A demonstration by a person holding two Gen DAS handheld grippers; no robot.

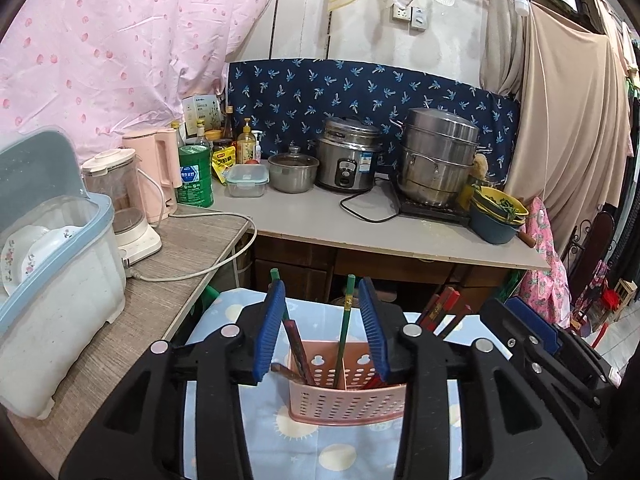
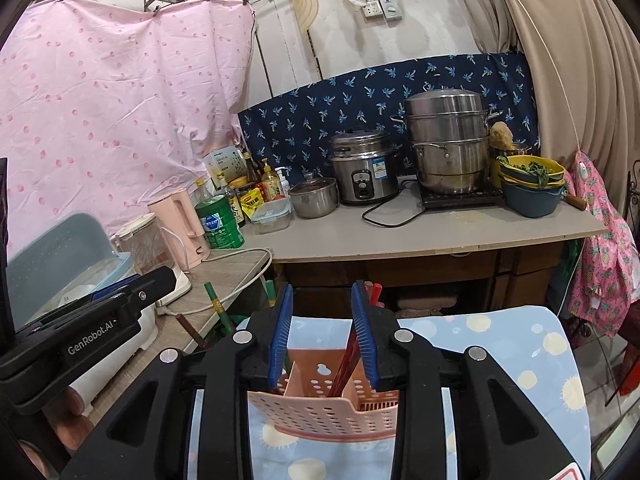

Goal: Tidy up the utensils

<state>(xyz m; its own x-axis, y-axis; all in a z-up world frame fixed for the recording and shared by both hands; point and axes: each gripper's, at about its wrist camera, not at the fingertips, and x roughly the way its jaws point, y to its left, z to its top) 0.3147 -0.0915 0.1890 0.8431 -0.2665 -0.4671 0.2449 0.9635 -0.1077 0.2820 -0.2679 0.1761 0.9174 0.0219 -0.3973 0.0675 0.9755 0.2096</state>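
Note:
A pink perforated utensil holder (image 1: 347,396) stands on a blue sun-print cloth (image 1: 304,452). It holds green chopsticks (image 1: 345,324), brown chopsticks (image 1: 298,354) and red chopsticks (image 1: 444,310). My left gripper (image 1: 323,330) is open above the holder, its blue pads on either side of the green chopstick without touching it. In the right wrist view my right gripper (image 2: 322,334) is open over the holder (image 2: 320,404), with red chopsticks (image 2: 346,354) standing between the jaws, close to the right pad (image 2: 362,332). The left gripper's body (image 2: 80,336) shows at the left.
A white dish rack with a blue lid (image 1: 52,264) holding plates stands on the left counter beside a blender (image 1: 120,204) and a pink kettle (image 1: 154,168). The back counter carries a rice cooker (image 1: 347,160), steamer pots (image 1: 438,156), bowls (image 1: 496,216) and bottles.

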